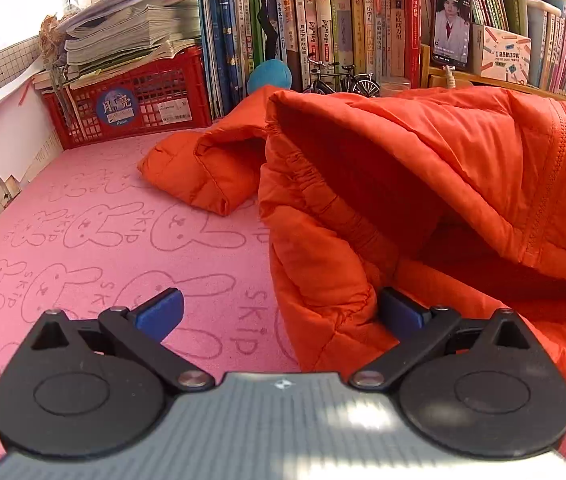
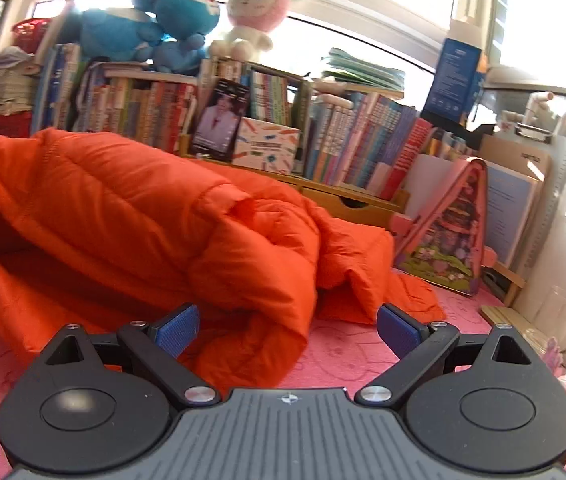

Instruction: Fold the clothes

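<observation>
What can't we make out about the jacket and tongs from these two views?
- Jacket layout: cut off at the right edge in the left wrist view and the left edge in the right wrist view; its bulk hides the far side.
- Inside the fold: in shadow, both views.
- Left tongs: open; the right pad's tip sits behind the hem.
- Right tongs: open; fabric between them, contact unclear.
- Mat under the jacket: hidden.

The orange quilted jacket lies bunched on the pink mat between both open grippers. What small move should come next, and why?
Probably ease the left gripper forward and close it on the near hem of the orange quilted jacket. Its jaws stand open with that fold between the blue pads, nothing gripped. The right gripper is open too, at the jacket's other near corner on the pink rabbit-print mat.
</observation>
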`<state>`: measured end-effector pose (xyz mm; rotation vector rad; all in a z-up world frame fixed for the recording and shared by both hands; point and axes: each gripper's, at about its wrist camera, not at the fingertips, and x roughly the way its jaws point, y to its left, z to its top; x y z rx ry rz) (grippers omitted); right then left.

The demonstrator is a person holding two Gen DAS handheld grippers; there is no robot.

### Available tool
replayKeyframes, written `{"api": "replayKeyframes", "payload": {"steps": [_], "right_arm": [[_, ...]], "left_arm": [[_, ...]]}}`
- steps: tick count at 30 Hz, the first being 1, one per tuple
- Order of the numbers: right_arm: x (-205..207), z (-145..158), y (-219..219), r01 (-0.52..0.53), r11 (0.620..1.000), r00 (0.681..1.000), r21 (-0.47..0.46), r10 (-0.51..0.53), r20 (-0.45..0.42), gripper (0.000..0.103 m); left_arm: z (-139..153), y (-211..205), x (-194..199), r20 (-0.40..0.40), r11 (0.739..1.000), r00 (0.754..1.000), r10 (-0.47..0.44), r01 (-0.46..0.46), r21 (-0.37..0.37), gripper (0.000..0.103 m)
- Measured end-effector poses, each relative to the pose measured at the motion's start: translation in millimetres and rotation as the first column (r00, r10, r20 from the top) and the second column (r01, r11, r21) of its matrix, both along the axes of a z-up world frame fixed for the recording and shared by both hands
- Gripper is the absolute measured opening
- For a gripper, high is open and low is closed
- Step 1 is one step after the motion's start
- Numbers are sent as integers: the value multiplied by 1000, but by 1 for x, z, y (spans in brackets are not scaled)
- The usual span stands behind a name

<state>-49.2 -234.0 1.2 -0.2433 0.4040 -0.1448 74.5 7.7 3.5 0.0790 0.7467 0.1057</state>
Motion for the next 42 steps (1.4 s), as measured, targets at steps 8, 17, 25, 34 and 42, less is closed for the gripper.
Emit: {"api": "replayKeyframes", "payload": {"steps": [8,17,25,34,42], "right_arm": [[43,-17,38,67,982,998,-178,-65,19,83],[11,-2,-96,284,951,959,119,-283,-28,72],[-14,-24,-123,267,937,959,226,-237,-153,73],[-19,-13,-97,211,964,977,160,-201,-74,80],[-43,3,-138,210,942,977,262,-195,-81,92]], "left_arm": [[12,12,-5,41,1000,999,-2,1,18,103],[-4,42,-15,-22,993,999,31,-34,-117,103],[0,30,-63,-6,995,997,-77,77,-58,103],[3,-5,-48,111,984,994,-10,-10,179,103],[28,61,-72,83,992,996,19,-9,-126,103]]}}
